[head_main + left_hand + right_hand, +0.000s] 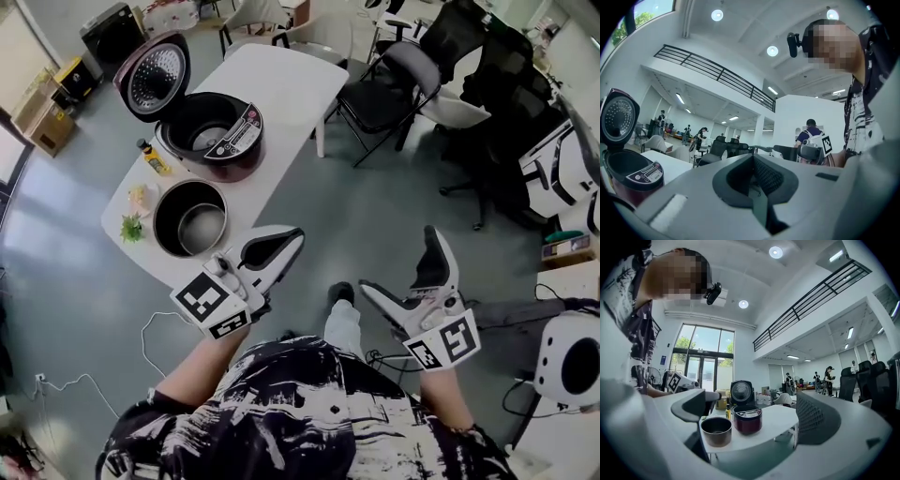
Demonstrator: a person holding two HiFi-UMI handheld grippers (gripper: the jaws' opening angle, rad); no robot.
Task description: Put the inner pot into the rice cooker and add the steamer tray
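While rice cooker (212, 133) gapes beside inner pot (190, 217), left gripper (292, 238) pressed together, right gripper (398, 259) spread

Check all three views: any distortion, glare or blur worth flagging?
Head view: strong fisheye bend at edges, even light, rice cooker sharp. Left gripper view: dark vignette, ceiling lights bloom, near jaws soft. Right gripper view: windows bright, inner pot crisp.

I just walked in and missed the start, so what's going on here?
A person stands back from the table, holding nothing: left hand-held gripper shut, right hand-held gripper open. The inner pot sits on the table beside the open rice cooker, not yet inside.
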